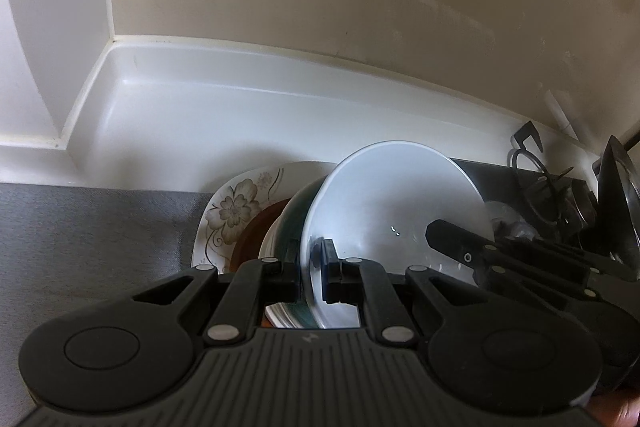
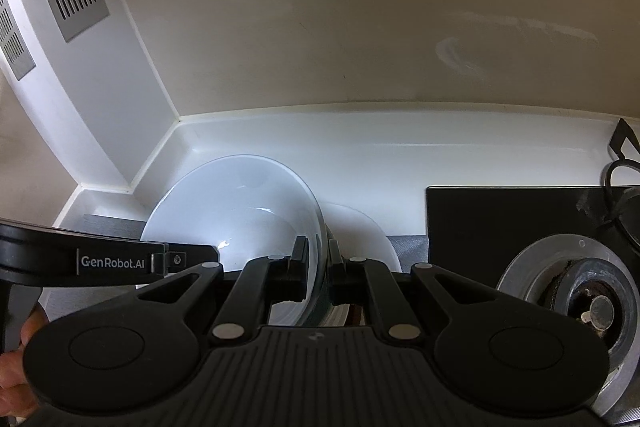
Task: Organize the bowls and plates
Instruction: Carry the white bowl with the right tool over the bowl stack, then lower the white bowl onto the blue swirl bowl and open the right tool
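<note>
A white bowl [image 1: 392, 211] is tilted above a stack of dishes. My left gripper [image 1: 314, 267] is shut on its near rim. My right gripper [image 2: 318, 263] is shut on the opposite rim of the same white bowl [image 2: 240, 211]. Each gripper shows in the other's view: the right gripper [image 1: 452, 239] reaches in from the right, the left gripper [image 2: 192, 259] from the left. The stack under the bowl holds a floral plate [image 1: 236, 211], a brown dish [image 1: 256, 235] and a green-rimmed bowl [image 1: 296, 207]. I cannot tell whether the white bowl touches the stack.
A grey mat [image 1: 92, 227] covers the counter to the left of the stack. A black stovetop [image 2: 500, 219] with a burner [image 2: 580, 287] lies to the right. The white backsplash [image 1: 240, 87] and wall close off the back, with a corner at the left.
</note>
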### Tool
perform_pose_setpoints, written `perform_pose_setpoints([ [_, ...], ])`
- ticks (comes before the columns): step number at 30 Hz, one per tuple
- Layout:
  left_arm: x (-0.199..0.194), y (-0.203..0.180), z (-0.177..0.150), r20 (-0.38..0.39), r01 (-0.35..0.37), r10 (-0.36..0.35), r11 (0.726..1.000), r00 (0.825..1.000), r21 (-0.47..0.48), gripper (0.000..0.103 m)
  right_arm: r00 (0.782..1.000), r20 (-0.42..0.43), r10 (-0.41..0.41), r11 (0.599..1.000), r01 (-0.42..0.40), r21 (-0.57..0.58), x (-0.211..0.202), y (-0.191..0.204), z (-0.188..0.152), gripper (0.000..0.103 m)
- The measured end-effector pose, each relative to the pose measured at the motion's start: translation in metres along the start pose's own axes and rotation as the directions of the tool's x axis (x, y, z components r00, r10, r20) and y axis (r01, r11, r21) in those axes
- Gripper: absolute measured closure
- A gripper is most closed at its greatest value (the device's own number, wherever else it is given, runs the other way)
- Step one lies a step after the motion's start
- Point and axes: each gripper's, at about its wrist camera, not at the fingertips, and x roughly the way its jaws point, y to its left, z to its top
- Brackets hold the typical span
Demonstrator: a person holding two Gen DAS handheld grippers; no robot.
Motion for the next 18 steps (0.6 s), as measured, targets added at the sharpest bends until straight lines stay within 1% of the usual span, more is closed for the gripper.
perform_pose_setpoints([
  [7, 0.0046, 0.0045, 0.0013, -0.012, 0.002, -0.002, 1.000, 1.000, -0.006, 0.093, 1.000, -0.007, -0.007, 1.000, 0.007, -0.012, 0.0069, 0.0018, -0.0004, 0.094],
  [18, 0.0082, 0.0054, -0.0019, -0.022, 0.006, -0.007, 1.000, 1.000, -0.008, 0.093, 1.000, -0.001, 0.009, 1.000, -0.009, -0.007, 0.0093, -0.0016, -0.0031, 0.095],
])
